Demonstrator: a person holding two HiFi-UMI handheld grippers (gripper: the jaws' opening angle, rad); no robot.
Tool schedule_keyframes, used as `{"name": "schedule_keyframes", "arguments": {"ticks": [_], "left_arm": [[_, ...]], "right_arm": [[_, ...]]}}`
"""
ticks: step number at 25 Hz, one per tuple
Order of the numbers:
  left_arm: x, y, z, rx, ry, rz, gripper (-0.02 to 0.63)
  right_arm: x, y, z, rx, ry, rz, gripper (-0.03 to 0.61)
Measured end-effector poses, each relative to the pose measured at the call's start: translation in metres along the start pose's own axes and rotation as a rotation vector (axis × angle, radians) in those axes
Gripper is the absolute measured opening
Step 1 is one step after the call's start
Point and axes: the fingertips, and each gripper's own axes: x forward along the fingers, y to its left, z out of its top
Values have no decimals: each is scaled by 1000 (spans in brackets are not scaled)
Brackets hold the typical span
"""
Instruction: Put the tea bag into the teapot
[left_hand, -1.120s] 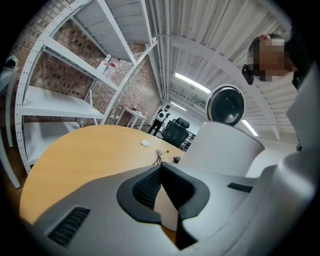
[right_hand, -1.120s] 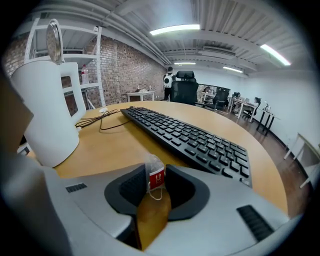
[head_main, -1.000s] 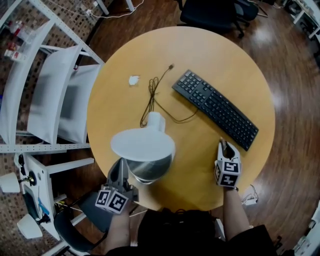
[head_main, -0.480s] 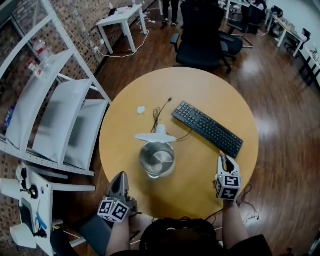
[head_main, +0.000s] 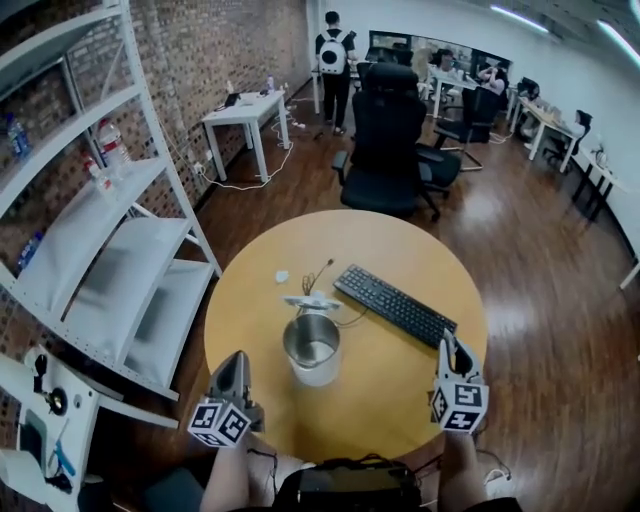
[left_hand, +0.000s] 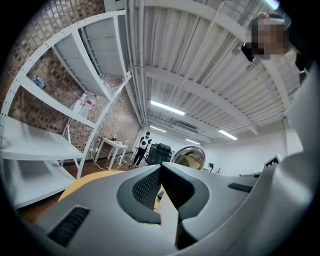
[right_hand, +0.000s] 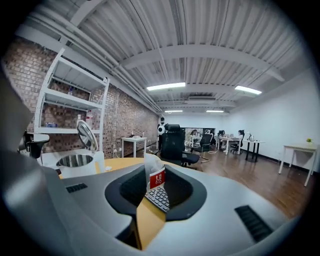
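The teapot (head_main: 312, 348) is a steel kettle with white walls. It stands near the middle of the round wooden table (head_main: 400, 250) with its lid tipped up, and shows at the left in the right gripper view (right_hand: 75, 162). My right gripper (head_main: 449, 345) hovers over the table's near right edge, shut on a white tea bag (right_hand: 154, 175) with a red label. My left gripper (head_main: 236, 365) sits at the near left edge with its jaws together and nothing between them; the teapot's lid (left_hand: 189, 156) shows beyond its tips.
A black keyboard (head_main: 395, 305) lies right of the teapot. A thin cable (head_main: 318, 275) and a small white scrap (head_main: 282, 276) lie behind it. White shelving (head_main: 100, 250) stands at the left, a black office chair (head_main: 388, 150) beyond the table, and a person (head_main: 331, 55) far back.
The head view has risen and tilted up, so the table and teapot look smaller and farther. Both grippers stay at the near edge, the right still holding the tea bag.
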Motion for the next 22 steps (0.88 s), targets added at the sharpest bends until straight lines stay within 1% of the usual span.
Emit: {"name": "schedule_keyframes", "arguments": {"ticks": [3,6,12,18,22], "left_arm": [[2,-3,16,8,-26,-13,-6],[2,-5,24,22,-36,-22,-6],[-4,-6,31,65,-47,-40,-6],[-23,12,46,65,-78,4,-6],[-44,26,55,86,-86,60,-6]], "right_arm": [[-9,-3,15,7,-39,-9,74],[-16,-1,20,12,-56,-14,73],[-13,27,26,-15,-75,29,72],[3,67,37,-41,-89,106,74],[19,108,39,-55,-81,192,72]]}}
